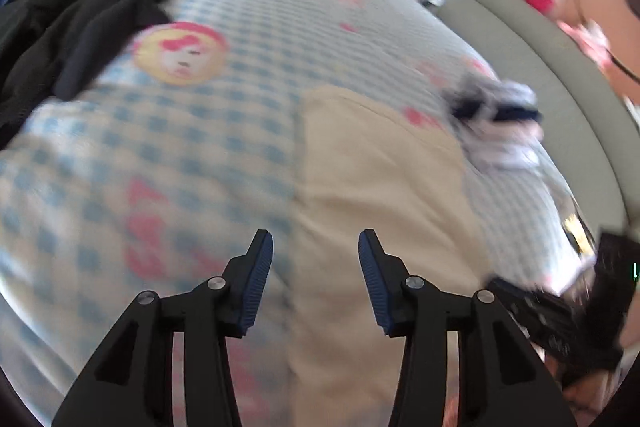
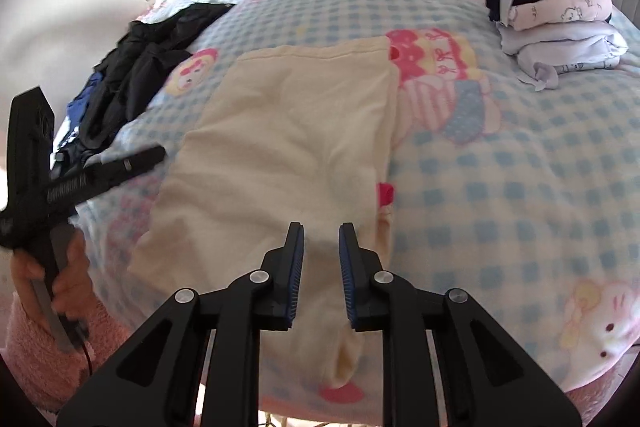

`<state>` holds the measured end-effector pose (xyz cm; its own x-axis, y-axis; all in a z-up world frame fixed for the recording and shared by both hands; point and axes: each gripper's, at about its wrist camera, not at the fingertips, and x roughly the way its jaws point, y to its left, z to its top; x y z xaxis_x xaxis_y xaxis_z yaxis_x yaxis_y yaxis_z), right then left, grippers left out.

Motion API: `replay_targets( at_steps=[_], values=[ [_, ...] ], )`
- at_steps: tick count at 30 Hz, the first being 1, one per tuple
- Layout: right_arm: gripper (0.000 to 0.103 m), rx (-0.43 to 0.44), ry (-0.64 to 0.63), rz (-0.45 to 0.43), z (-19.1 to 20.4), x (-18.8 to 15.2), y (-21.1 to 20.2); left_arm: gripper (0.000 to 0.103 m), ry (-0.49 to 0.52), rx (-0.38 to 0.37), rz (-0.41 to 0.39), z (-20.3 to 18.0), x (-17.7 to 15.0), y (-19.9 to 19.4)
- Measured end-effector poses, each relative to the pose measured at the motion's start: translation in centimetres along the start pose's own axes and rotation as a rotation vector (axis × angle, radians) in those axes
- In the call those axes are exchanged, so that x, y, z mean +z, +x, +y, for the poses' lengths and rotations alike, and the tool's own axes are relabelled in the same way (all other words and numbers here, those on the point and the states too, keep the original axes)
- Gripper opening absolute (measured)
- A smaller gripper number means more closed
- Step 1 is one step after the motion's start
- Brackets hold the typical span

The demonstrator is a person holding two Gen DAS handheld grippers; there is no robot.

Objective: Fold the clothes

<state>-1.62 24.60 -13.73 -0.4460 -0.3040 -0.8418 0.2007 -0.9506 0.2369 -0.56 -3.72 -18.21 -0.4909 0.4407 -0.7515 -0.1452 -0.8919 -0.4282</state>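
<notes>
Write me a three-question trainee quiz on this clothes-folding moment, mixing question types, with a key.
1. True or false: the right hand-held gripper is clamped on the cream garment.
2. Where does the folded stack sit relative to the cream garment in the right wrist view: A) far right, B) near left, C) on top of it?
3. What lies left of the cream garment on the checked blanket?

Key: 1 false, its jaws stand apart with nothing gripped; 2 A; 3 a pile of dark clothes, unfolded.
</notes>
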Motion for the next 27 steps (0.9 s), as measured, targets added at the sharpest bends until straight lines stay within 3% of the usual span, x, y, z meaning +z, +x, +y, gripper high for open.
replay_targets(
  at_steps=[3, 6, 9, 13, 15, 19, 22, 27],
  values=[
    [0.018, 0.003, -0.039, 0.027, 1.1, -0.8, 0.6, 0.048, 0.026, 0.028, 0.047, -1.0, -1.6, 1.0],
    [0.018, -0.056, -0.049, 0.071, 1.0, -2.1, 1.5, 0.052, 0.014, 0.096, 0.099, -0.1, -2.7, 1.5],
    [0.018, -0.031, 0.006, 0.077, -0.1, -3.0, 1.2, 0.053, -0.065, 0.048, 0.103, 1.5, -2.9, 0.4],
    [0.018, -0.005, 0.035, 0.036, -0.3, -2.8, -0.2, 0.051, -0.039, 0.009, 0.045, 0.9, -2.9, -1.4],
    [0.02, 0.001, 0.03, 0.008, 0.0, -2.4, -0.6, 0.051, -0.038, -0.046, 0.036, 0.0, -2.8, -1.7],
    [0.022, 0.014, -0.001, 0.015, 1.2, -2.0, -0.2, 0.051, 0.016, -0.019, 0.05, -0.9, -3.0, -1.2],
    [0.022, -0.05, -0.022, 0.057, 1.4, -2.7, 1.0, 0.052, 0.057, 0.006, 0.06, -1.5, -3.1, -0.8],
    [0.018, -0.087, 0.058, 0.057, -0.1, -3.2, 0.6, 0.052, 0.078, 0.038, 0.058, -1.2, -2.9, -0.9]
  ],
)
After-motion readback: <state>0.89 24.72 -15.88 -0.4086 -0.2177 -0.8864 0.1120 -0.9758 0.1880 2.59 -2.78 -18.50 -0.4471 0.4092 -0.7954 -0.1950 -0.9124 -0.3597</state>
